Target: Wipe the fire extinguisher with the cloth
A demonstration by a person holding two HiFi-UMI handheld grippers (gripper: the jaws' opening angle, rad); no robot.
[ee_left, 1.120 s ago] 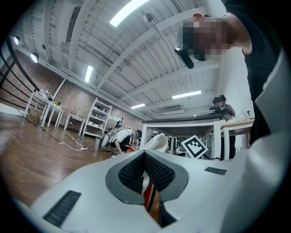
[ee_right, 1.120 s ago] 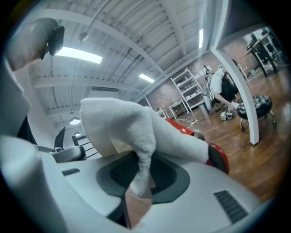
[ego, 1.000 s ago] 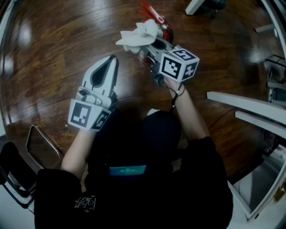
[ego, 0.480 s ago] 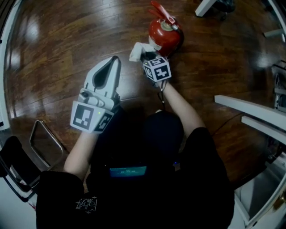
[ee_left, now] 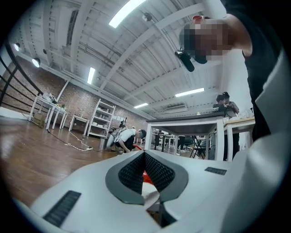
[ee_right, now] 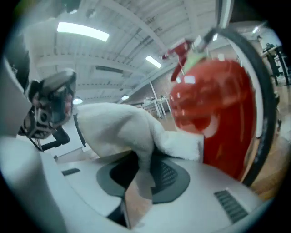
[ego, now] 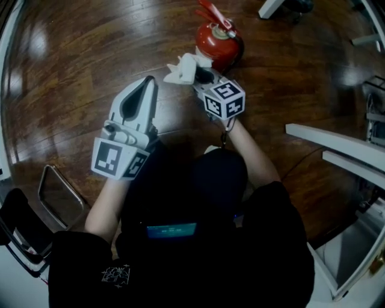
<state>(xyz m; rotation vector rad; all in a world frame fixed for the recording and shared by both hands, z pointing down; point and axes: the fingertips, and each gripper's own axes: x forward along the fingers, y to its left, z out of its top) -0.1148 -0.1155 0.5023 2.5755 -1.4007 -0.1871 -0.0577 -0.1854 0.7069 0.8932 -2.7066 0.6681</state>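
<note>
Pinching the cloth (ego: 183, 68) is what your right hand-held gripper (ego: 197, 74) is doing. Its jaws are closed on a fold of the white fabric, and the rest bunches up over them toward the fire extinguisher (ego: 218, 43).

Agreed. In your right gripper view, the cloth's free edge reaches the fire extinguisher's red body. Whether you are pressing it on hard, I cannot tell.

You have the fire extinguisher standing upright on the wooden floor (ego: 72, 72), with its red lever (ego: 210, 13) on top and a black hose (ee_right: 260, 91) curving down beside the body.

Your left hand-held gripper (ego: 148, 84) is another matter. Its jaws are pressed together at the tips with nothing between them. It hovers to the left of the fire extinguisher, apart from it and nearer to you.

Yes, and you have it pointing roughly toward the fire extinguisher. Through the small gap behind the closed tips, a bit of red and white shows.

Your right one sits just in front of the fire extinguisher, between it and your body, with its marker cube (ego: 225, 99) turned upward.
</note>
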